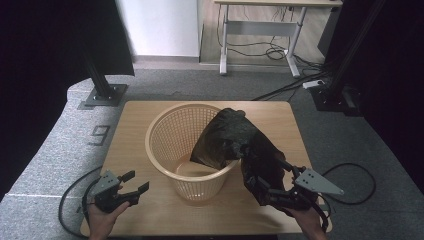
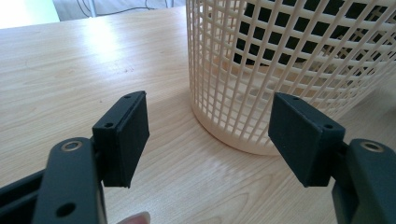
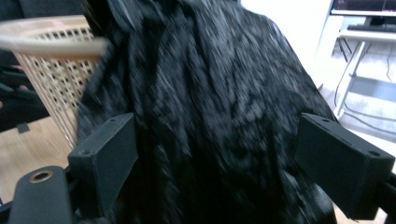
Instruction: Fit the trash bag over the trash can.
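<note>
We take the work to be lining the basket (image 1: 192,150) with the black bag (image 1: 235,142); the bag hangs half in and half out, draped over the far right of the rim and trailing down the outside to the table (image 1: 150,115) by our right gripper (image 1: 280,192). That gripper has its jaws spread wide with the film between them but, as far as we can tell, not pinched; the right gripper view is blurred. The left gripper (image 1: 131,187) sits apart from the basket, jaws wide and empty, facing its wall. We judge the bag light, limp and slippery (thin film that bunches and slides off a pad); better to pinch a gathered fold near its mouth than a single layer. The basket looks light too, and may skid if tugged.
</note>
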